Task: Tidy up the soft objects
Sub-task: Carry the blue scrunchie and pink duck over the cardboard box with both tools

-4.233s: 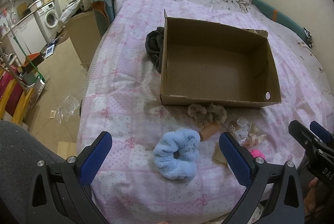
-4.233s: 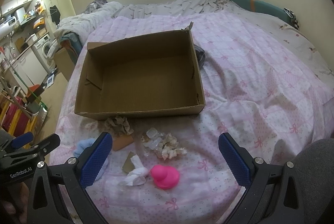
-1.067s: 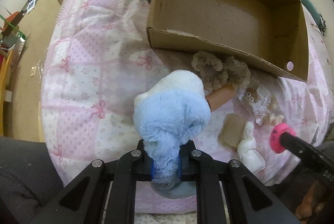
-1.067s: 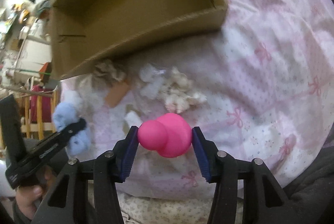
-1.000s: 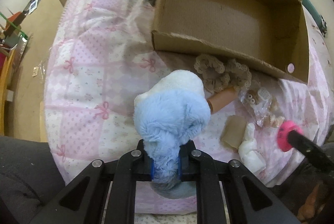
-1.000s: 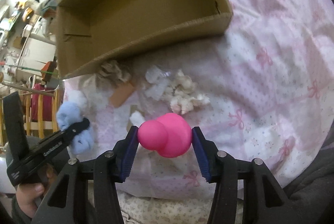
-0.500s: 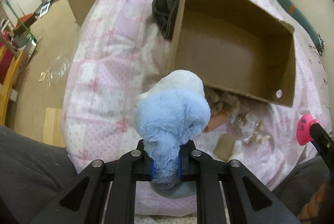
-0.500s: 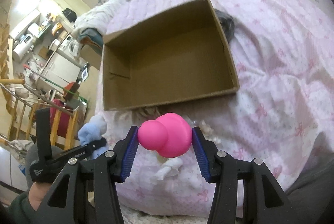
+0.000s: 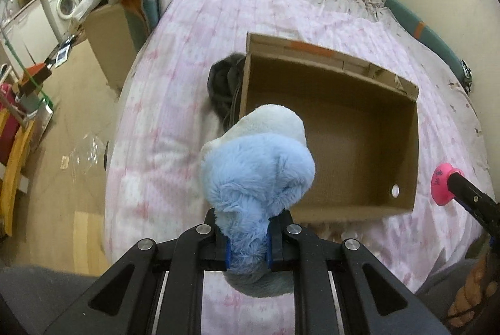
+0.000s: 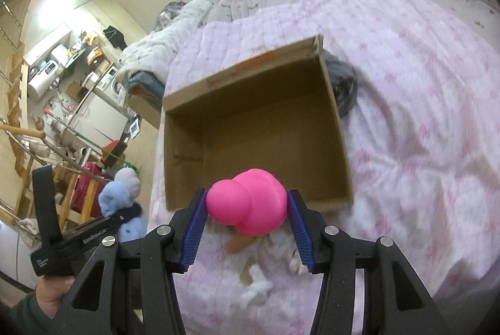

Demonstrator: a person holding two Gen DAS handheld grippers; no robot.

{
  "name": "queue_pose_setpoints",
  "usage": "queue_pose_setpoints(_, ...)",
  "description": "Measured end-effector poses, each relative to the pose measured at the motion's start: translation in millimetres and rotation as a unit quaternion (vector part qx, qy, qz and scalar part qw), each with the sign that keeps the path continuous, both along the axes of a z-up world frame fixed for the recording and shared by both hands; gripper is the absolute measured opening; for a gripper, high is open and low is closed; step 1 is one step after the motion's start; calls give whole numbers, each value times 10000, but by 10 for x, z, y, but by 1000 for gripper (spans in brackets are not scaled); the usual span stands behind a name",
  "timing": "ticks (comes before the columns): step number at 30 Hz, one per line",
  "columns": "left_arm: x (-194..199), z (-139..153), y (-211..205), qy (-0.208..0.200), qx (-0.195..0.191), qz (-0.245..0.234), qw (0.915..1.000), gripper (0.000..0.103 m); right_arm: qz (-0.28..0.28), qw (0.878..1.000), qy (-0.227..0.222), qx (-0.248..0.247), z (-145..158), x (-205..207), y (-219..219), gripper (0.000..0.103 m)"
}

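Note:
My left gripper (image 9: 247, 244) is shut on a fluffy blue and white scrunchie (image 9: 259, 175), held above the bed in front of the near wall of an open cardboard box (image 9: 415, 147). My right gripper (image 10: 247, 228) is shut on a pink rubber duck (image 10: 250, 203), lifted just before the near edge of the same box (image 10: 184, 135). The box looks empty in both views. From the left wrist view the duck (image 9: 440, 185) shows at the right, clamped in the other gripper. From the right wrist view the scrunchie (image 10: 120, 194) shows at the left in the left gripper (image 10: 125, 214).
The box stands on a pink patterned bedspread (image 9: 175, 103). A dark bundle of cloth (image 9: 223, 85) lies against the box's far left corner. Small white and tan items (image 10: 259, 282) lie on the bed under my right gripper. A hand (image 10: 53, 294) holds the left gripper's handle.
Both grippers rose off the bed with their objects and tilted up, so the box now sits lower and whole in view. The small items on the bed dropped mostly out of the left view.

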State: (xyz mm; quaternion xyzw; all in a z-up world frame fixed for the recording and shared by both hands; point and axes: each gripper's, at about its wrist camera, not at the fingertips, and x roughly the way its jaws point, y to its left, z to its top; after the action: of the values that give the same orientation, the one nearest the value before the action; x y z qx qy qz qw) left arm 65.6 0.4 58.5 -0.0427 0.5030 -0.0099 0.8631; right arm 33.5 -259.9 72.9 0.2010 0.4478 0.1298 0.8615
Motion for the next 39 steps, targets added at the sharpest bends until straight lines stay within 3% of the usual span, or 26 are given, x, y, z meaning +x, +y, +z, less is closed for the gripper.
queue_pose_setpoints(7, 357, 17, -146, -172, 176, -112, 9996, 13, -60, 9998, -104, -140, -10, 369, -52, 54)
queue_pose_setpoints(15, 664, -172, -325, -199, 323, -283, 9989, 13, -72, 9999, 46, -93, -287, 546, -17, 54)
queue_pose_setpoints(20, 743, -365, -423, -590, 543, -688, 9944, 13, 0, 9994, 188, -289, -409, 607, 52, 54)
queue_pose_setpoints(25, 870, -568, -315, -227, 181, -537, 9981, 14, -59, 9975, 501, -500, -585, 644, 57, 54)
queue_pose_setpoints(39, 897, -794, -384, 95, 17, -395, 9992, 14, 138, 9898, 1089, -906, -866, 738, 164, 54)
